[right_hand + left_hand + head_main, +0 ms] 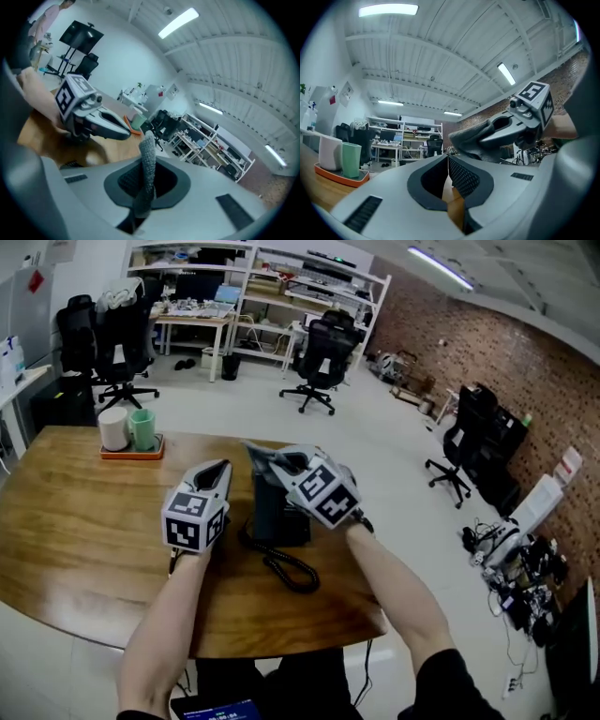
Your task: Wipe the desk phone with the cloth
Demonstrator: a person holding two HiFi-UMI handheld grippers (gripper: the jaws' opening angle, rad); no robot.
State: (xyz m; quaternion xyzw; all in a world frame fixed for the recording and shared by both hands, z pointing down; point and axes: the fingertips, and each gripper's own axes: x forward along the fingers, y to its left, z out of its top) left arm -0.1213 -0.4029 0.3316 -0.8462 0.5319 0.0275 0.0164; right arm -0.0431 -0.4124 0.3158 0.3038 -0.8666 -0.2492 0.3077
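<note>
Desk phone [278, 510] standing on counter [75, 540], wiping judged barely begun: cloth [148, 157] clamped tight in right gripper [274, 461] at its top edge, left gripper [222, 470] closed on nothing just beside it.

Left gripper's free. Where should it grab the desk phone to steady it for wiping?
Probably the desk phone's left side wall, coming from the left: the left gripper, jaws shut and empty, sits beside it there. The right gripper holds the cloth over the top, and the coiled cord trails off the front.
</note>
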